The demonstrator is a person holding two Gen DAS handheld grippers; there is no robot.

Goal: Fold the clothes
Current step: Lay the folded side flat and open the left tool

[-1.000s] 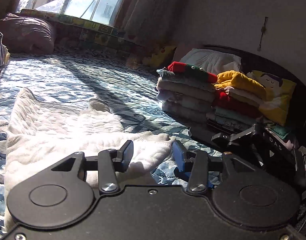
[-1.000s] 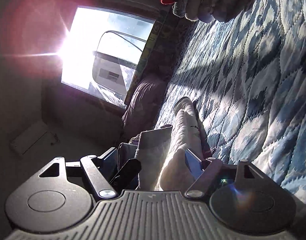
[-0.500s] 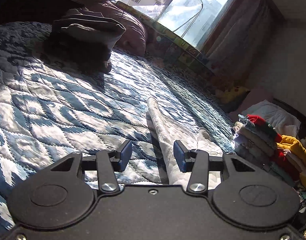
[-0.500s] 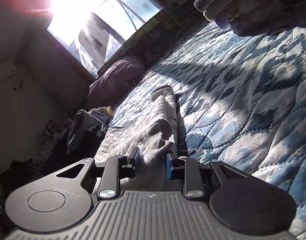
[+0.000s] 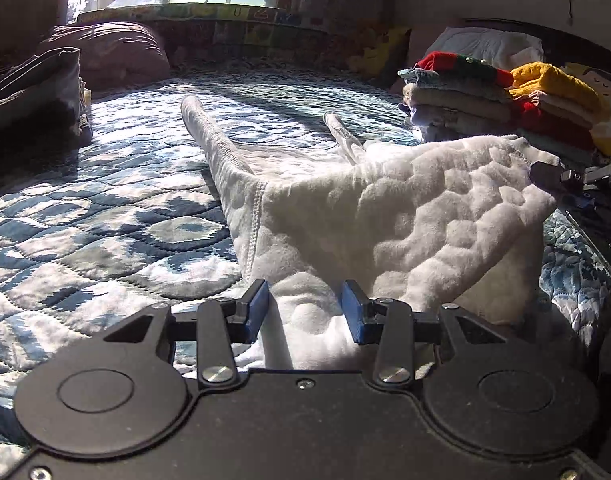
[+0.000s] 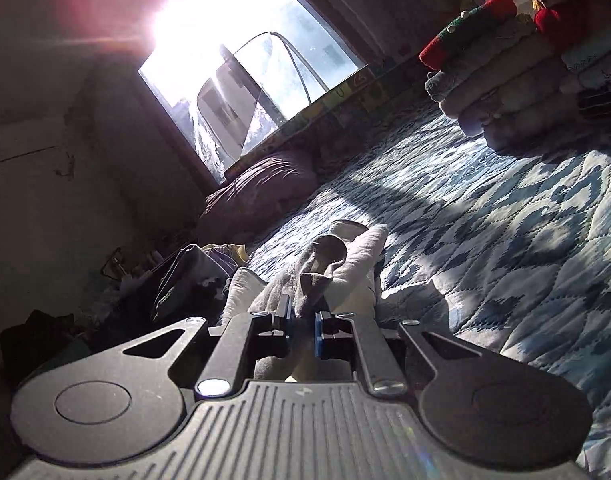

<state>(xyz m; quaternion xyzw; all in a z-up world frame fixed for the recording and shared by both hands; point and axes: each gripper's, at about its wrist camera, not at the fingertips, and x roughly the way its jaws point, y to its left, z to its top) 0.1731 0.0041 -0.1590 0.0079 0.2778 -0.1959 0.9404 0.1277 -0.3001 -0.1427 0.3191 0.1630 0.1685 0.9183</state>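
where sun falls, blue quilted bedspread [image 5: 105, 216], window [image 6: 241, 80]

White quilted garment [image 5: 405, 216] on blue-and-white patterned bedspread [image 5: 105, 216]; blue tool pads [image 5: 351, 312].

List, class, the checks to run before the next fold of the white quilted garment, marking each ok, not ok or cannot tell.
1. Right gripper pinches the white quilted garment: ok.
2. Left gripper shut on fabric: not ok; jaws apart, cloth between.
3. Garment flat: not ok; one corner raised.
4. Blue patterned quilt free beside garment: ok.
5. Stack of folded clothes apart from garment: cannot tell.
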